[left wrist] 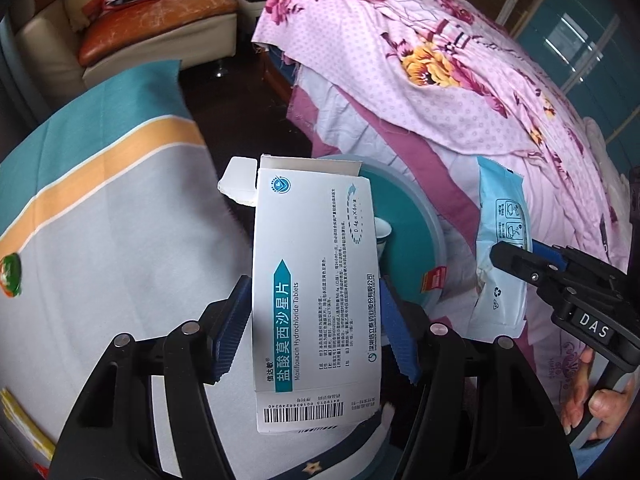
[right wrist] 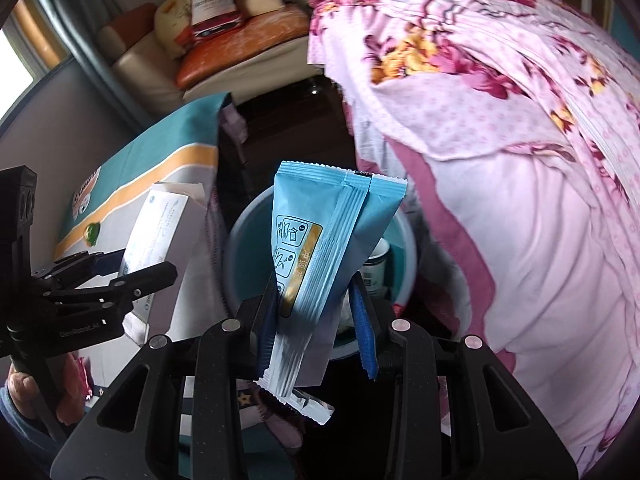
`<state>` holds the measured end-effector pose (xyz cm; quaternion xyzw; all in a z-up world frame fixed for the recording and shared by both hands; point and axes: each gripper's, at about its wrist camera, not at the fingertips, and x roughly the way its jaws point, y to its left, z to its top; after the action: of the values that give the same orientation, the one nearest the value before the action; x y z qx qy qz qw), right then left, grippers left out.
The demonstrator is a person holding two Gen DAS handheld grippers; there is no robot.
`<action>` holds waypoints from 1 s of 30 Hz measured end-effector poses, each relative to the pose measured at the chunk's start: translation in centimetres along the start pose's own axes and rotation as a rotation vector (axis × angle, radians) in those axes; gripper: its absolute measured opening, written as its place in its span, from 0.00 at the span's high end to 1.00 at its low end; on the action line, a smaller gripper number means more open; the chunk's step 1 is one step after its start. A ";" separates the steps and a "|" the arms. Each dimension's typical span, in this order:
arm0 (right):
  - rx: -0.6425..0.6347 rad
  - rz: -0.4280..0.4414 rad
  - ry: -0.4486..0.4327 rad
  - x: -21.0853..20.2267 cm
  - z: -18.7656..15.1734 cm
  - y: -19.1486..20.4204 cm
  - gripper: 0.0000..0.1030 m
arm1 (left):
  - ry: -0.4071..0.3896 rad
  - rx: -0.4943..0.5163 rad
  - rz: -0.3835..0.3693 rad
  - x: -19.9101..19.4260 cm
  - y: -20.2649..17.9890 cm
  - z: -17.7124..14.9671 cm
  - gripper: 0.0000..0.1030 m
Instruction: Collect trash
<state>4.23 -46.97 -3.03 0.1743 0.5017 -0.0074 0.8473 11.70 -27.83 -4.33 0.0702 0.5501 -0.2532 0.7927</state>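
You get soft daylight, seemingly from the window (right wrist: pixel 16 68) at upper left, blown out white. Fisheye bends and darkens edges; the quilt (right wrist: pixel 520 200) smears slightly at right.

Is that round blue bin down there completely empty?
No: in the right wrist view a white cup sits inside the bin, past the blue packet held in the right claw.
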 end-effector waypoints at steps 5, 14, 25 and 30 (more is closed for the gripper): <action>0.014 -0.012 0.014 1.0 0.6 -0.8 0.69 | 0.014 0.007 -0.017 1.6 -1.1 1.3 0.37; 0.027 -0.028 0.048 2.8 1.5 -1.7 0.69 | 0.043 0.023 -0.045 4.4 -2.1 2.5 0.34; 0.027 -0.042 0.071 4.2 2.1 -1.6 0.68 | 0.051 0.024 -0.012 5.3 -1.2 2.4 0.15; 0.019 -0.036 0.084 4.8 2.1 -1.1 0.68 | 0.054 0.003 0.008 4.6 0.3 1.9 0.14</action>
<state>8.15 -47.85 -6.57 0.1733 0.5397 -0.0201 0.8236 14.70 -29.81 -7.85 0.0804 0.5709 -0.2486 0.7784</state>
